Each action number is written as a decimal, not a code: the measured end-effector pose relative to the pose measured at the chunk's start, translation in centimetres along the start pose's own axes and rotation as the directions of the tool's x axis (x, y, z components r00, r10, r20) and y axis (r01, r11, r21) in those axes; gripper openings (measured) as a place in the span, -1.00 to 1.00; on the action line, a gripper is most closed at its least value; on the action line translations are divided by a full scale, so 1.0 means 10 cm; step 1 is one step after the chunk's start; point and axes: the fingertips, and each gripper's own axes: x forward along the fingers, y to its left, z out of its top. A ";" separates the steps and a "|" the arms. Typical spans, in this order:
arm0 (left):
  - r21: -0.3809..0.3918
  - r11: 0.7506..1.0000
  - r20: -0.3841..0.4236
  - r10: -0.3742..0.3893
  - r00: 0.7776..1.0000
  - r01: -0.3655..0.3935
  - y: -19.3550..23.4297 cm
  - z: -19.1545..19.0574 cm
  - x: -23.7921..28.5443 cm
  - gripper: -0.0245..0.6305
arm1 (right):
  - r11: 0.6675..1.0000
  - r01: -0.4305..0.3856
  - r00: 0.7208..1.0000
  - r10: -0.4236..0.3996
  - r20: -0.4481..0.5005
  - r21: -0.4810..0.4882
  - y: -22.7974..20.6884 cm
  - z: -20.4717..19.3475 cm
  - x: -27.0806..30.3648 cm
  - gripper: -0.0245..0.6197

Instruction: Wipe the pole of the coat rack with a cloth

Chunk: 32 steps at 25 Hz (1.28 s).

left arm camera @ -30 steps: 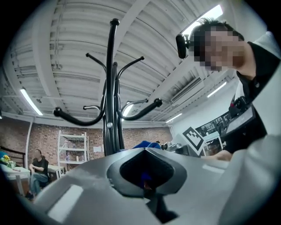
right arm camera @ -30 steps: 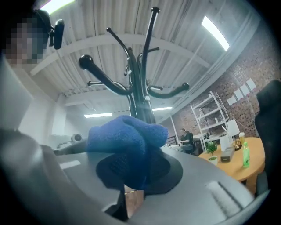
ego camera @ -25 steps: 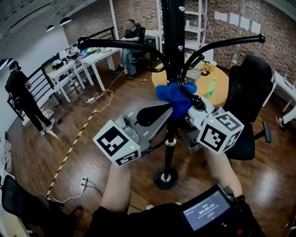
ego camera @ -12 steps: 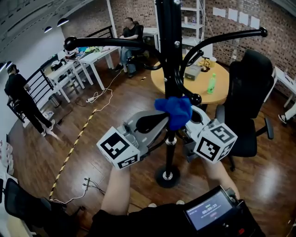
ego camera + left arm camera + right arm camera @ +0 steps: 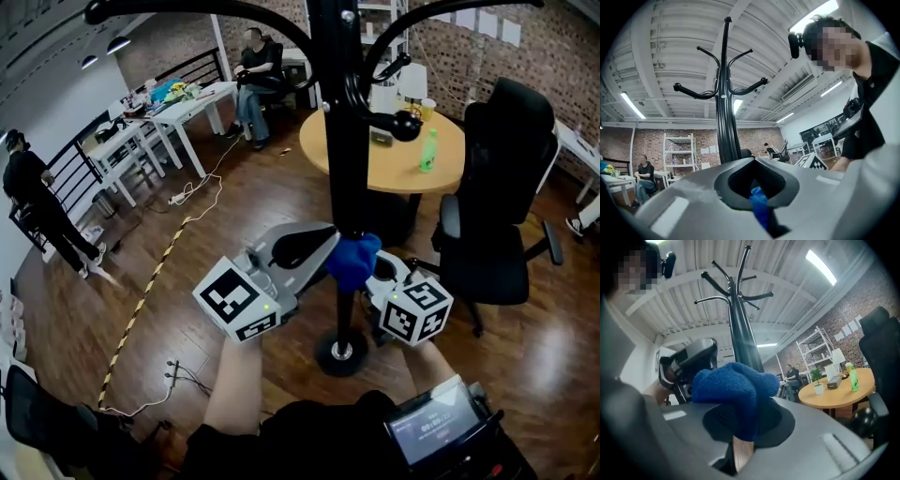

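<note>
Two claws close on the upright pole (image 5: 339, 141) in the head view: the left claw (image 5: 309, 255) on its left, the right claw (image 5: 380, 279) on its right. The blue cloth (image 5: 353, 262) is bunched against the pole's lower half between them.

Left gripper view: the pole (image 5: 725, 122) rises straight ahead, and the jaws sit nearly together with a strip of cloth (image 5: 759, 208) pinched in the slit.

Right gripper view: the jaws are clamped on the bulk of the cloth (image 5: 733, 385), with the pole (image 5: 743, 338) just behind it. I reckon the wiping has to run along the pole's vertical length.

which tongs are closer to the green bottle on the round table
Right. The right tongs are on the green bottle's side of the pole; the left tongs are on the pole's far side from it.
</note>
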 end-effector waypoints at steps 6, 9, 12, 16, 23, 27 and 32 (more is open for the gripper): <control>0.001 1.000 -0.004 -0.029 1.000 0.029 -0.05 -0.08 0.06 -0.91 | 1.000 0.017 0.999 -0.016 -0.034 0.006 -0.04 -0.29 0.01 -0.77; -0.012 0.999 0.001 -0.032 0.999 0.032 -0.05 -0.06 0.08 -0.91 | 0.999 0.025 0.998 -0.023 -0.052 0.021 -0.04 -0.26 -0.01 -0.77; -0.016 0.999 0.009 -0.028 1.000 0.028 0.01 0.08 0.10 -0.91 | 1.000 0.020 0.999 -0.020 -0.033 0.016 0.00 0.02 0.00 -0.77; -0.010 1.000 0.024 -0.015 1.000 0.015 0.11 0.40 0.07 -0.91 | 1.000 -0.020 0.999 0.020 0.036 0.002 0.21 0.69 0.00 -0.77; 0.037 0.999 0.094 -0.009 0.996 0.006 0.29 1.07 0.06 -0.91 | 0.995 -0.080 0.975 0.090 0.203 -0.058 0.59 1.98 0.02 -0.77; 0.060 0.998 0.130 -0.010 0.991 0.002 0.32 1.35 0.07 -0.91 | 0.991 -0.107 0.959 0.125 0.254 -0.083 0.73 2.42 0.01 -0.77; 0.082 0.997 0.120 -0.010 0.993 0.000 0.32 1.39 0.10 -0.91 | 0.988 -0.098 0.960 0.125 0.250 -0.115 0.75 2.46 0.02 -0.77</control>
